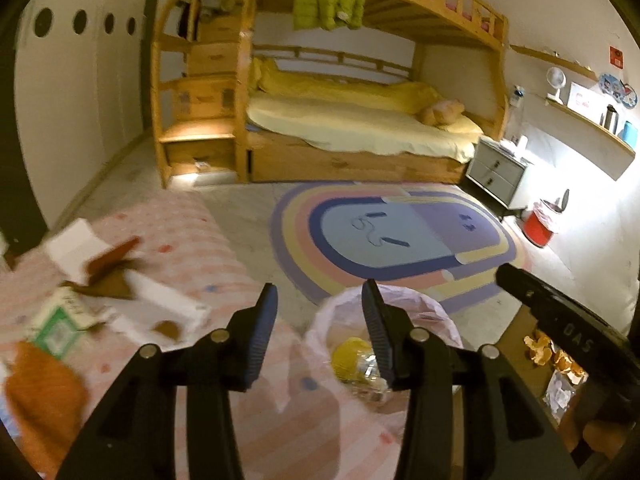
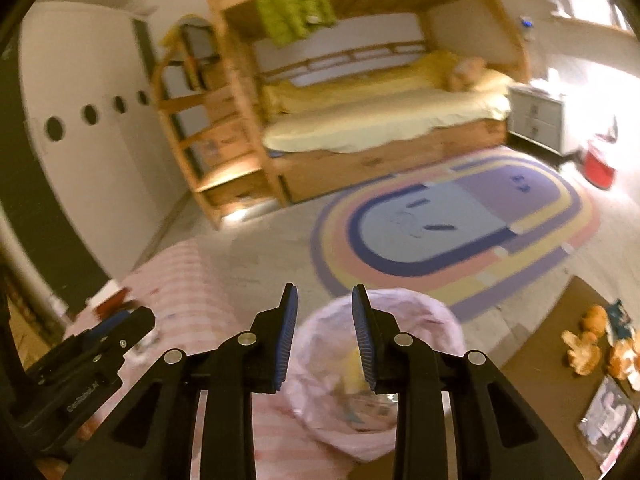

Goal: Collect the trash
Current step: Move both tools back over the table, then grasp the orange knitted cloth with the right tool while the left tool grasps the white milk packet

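A bin lined with a pink bag stands on the floor below both grippers and holds yellow and clear wrappers; it also shows in the right wrist view. My left gripper is open and empty above the bin's left rim. My right gripper is open and empty above the bin. Paper scraps, a white box, a green-and-white carton and brown pieces lie on the pink striped cloth at left. Orange peel-like scraps lie on a brown surface at right.
A wooden bunk bed with a green jacket stands at the back. A rainbow rug covers the floor. A grey nightstand and a red bin stand at right. The other gripper's body reaches in from the right.
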A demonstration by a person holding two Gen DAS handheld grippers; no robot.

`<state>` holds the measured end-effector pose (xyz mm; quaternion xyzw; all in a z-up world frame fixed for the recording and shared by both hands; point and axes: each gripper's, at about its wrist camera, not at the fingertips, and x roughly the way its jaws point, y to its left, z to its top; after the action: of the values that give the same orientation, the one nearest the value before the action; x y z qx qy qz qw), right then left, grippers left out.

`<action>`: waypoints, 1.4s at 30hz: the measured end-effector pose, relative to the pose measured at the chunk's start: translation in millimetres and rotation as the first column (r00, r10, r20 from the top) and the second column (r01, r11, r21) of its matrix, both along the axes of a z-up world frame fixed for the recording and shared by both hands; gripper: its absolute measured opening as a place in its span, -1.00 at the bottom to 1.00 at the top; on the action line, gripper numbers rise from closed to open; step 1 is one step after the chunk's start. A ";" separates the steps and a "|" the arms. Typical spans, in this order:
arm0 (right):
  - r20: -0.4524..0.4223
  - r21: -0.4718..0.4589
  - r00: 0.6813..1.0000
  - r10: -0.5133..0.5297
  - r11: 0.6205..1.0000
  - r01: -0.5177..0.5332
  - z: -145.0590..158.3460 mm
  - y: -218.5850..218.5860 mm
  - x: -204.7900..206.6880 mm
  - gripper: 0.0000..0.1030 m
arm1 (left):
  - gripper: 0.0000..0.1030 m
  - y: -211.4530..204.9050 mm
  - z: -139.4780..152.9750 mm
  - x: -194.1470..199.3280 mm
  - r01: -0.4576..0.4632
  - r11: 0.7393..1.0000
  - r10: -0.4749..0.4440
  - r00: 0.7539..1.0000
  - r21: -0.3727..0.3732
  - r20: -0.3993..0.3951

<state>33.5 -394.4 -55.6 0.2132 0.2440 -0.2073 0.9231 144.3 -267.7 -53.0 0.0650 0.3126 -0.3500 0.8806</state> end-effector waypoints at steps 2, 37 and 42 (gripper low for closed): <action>0.005 -0.008 0.996 0.090 0.996 -0.090 4.1 21.2 10.6 -0.35 | -0.18 21.5 9.8 -2.7 -0.029 1.000 0.029 0.999 -0.011 0.018; -0.252 -0.161 0.656 0.711 0.638 -0.753 -18.4 285.9 107.4 0.06 | -0.01 306.3 -21.9 29.3 -0.594 0.801 0.598 0.796 0.075 -0.090; -0.310 -0.174 0.651 0.693 0.632 -0.755 -25.6 285.5 107.1 -0.33 | 0.04 294.6 -22.9 26.5 -0.565 0.822 0.570 0.816 0.070 -0.098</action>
<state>140.6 -108.9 -81.1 -0.0637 0.3737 0.1281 0.9165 170.8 27.0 -75.9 -0.0347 0.3743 -0.0690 0.9241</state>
